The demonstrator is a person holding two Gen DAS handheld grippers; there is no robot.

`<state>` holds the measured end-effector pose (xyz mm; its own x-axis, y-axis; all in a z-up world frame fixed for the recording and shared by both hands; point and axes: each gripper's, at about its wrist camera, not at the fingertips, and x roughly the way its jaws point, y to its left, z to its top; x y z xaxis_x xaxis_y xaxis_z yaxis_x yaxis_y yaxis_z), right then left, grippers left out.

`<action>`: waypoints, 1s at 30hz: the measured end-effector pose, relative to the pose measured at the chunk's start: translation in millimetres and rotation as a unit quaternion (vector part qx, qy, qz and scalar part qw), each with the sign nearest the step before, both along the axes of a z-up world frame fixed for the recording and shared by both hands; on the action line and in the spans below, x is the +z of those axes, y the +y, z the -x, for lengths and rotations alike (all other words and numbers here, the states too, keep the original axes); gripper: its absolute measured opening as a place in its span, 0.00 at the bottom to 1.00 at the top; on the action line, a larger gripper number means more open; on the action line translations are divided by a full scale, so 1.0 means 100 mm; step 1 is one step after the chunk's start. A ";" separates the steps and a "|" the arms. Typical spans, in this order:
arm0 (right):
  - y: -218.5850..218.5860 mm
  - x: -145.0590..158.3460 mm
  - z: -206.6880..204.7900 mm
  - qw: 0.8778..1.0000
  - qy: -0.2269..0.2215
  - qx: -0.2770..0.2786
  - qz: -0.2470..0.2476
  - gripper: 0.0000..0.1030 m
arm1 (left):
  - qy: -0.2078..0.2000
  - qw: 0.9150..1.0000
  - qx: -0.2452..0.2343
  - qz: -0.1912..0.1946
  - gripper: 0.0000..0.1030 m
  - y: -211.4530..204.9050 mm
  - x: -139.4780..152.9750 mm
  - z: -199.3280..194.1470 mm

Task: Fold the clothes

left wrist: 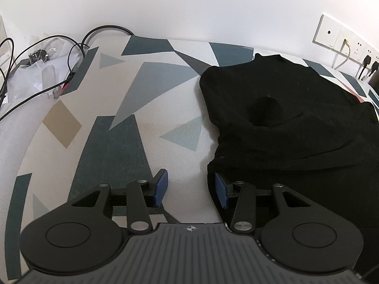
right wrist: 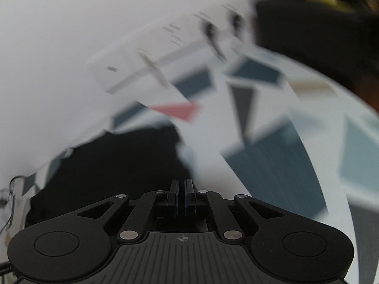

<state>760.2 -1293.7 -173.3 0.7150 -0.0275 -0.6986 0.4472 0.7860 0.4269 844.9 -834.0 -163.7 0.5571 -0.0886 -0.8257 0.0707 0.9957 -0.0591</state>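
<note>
- One black garment (left wrist: 296,123) lies crumpled on the patterned cloth (left wrist: 146,99), right of centre in the left view.
- left gripper (left wrist: 191,189): jaws partly apart, nothing clamped; right pad (left wrist: 220,189) sits at the garment's near edge.
- right gripper (right wrist: 182,196): jaws pressed together; frame blurred, can't tell if fabric is pinched.
- Wall sockets (left wrist: 343,40) behind.
</note>
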 end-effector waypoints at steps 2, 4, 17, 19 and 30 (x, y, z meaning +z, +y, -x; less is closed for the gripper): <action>0.01 -0.04 0.16 1.000 0.003 -0.017 -0.017 0.05 | 0.004 1.000 -0.001 0.002 0.48 0.00 0.00 0.00; 0.06 -0.06 0.25 0.999 0.018 -0.030 -0.015 0.08 | 0.009 1.000 -0.003 0.006 0.56 -0.01 0.00 0.00; 0.20 0.19 -0.17 0.996 -0.013 -0.083 0.011 0.68 | 0.021 0.993 0.004 0.116 0.67 -0.07 0.42 -0.09; 0.23 0.15 -0.22 0.997 -0.011 -0.075 0.014 0.67 | 0.024 0.987 0.040 0.154 0.67 0.04 0.47 -0.29; 0.26 -0.04 -0.35 0.996 -0.011 -0.087 -0.003 0.65 | 0.107 0.970 0.121 0.182 0.48 0.06 -0.04 -1.31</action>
